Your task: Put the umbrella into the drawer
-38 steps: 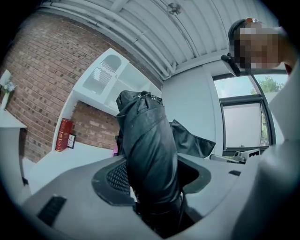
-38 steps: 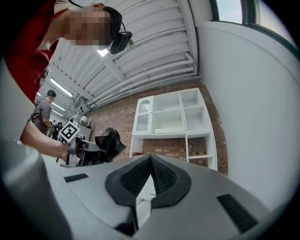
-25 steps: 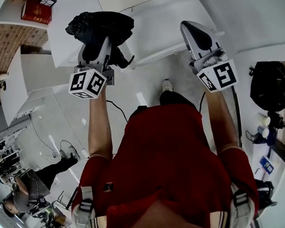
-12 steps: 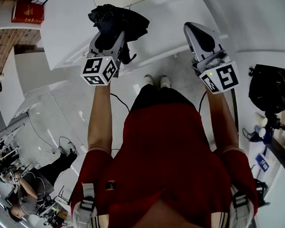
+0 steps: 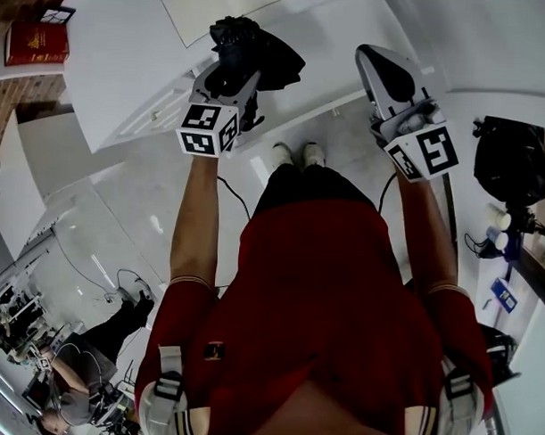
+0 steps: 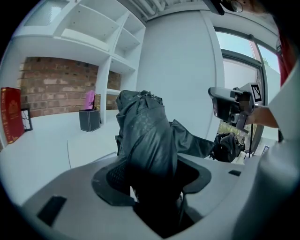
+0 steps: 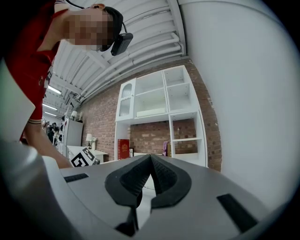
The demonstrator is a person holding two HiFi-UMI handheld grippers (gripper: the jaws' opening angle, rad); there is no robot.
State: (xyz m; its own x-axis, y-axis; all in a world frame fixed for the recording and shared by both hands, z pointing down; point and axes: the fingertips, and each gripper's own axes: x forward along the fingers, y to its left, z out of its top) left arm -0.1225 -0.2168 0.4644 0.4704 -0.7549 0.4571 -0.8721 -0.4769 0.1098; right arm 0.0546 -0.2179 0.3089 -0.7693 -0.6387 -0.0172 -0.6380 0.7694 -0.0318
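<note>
Both arms reach forward. The left grey hand-held gripper (image 5: 228,81) clamps a black folded umbrella (image 5: 260,56). The right grey hand-held gripper (image 5: 378,64) holds its 2 jaws together.

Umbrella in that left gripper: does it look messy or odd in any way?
Somewhat. The umbrella, clamped between the fingers of the left gripper, is only loosely bundled: a flap of fabric sticks out sideways instead of lying wrapped around it. Nothing looks torn or broken.
</note>
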